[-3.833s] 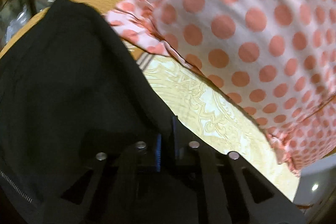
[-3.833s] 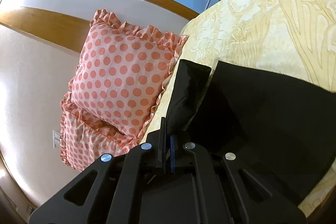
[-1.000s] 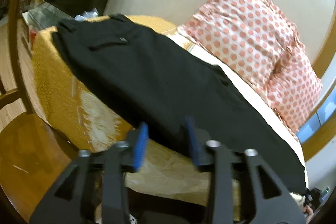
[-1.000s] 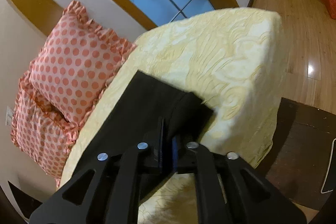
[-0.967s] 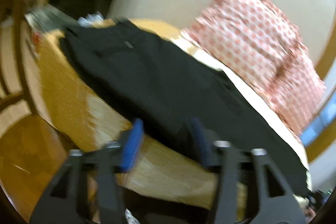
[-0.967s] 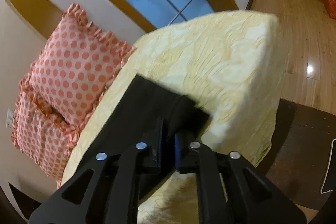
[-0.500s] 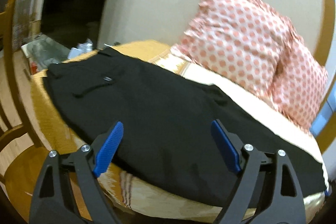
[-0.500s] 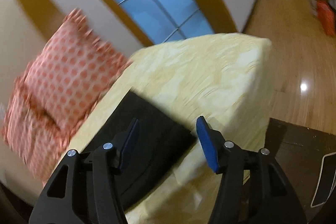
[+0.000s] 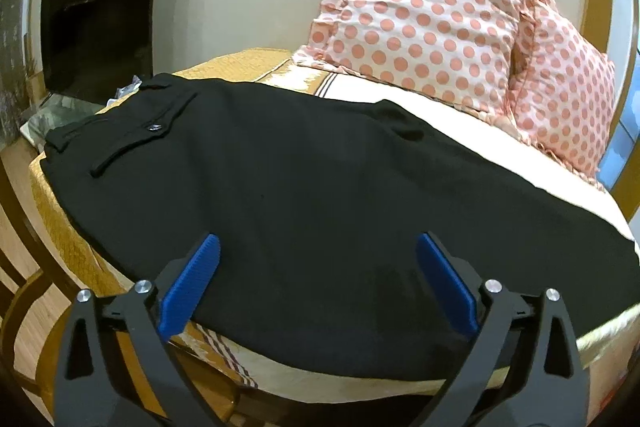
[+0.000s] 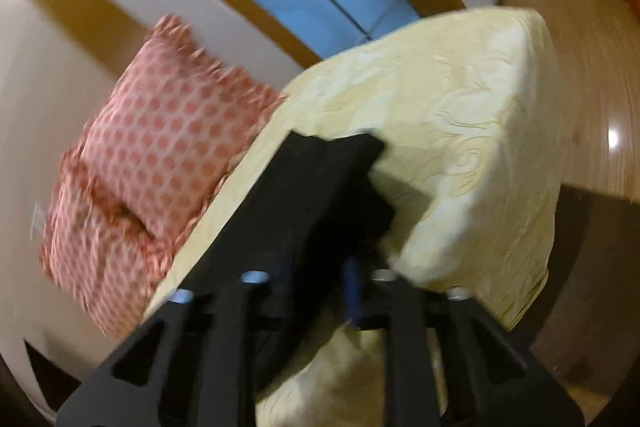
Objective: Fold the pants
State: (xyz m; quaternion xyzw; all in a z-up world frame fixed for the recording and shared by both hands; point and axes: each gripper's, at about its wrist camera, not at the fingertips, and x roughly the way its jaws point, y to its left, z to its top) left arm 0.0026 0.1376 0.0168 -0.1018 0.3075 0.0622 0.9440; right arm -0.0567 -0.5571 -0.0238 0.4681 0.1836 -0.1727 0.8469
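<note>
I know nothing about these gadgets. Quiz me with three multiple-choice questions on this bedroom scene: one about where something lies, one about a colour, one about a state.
1. Where do the pants lie?
A. On the floor
B. Spread on the bed
C. Over a chair

2. What colour are the dots on the pillows?
A. Blue
B. Green
C. Coral pink

3. How does the left tool stand?
A. Wide apart, nothing pinched
B. Clamped on a pillow
C. Clamped on the bedspread

Answers: 1 B, dark cloth lies flat across the bedspread; 2 C, pink spots on pale fabric; 3 A, its blue pads sit far apart, opening above the pants.
</note>
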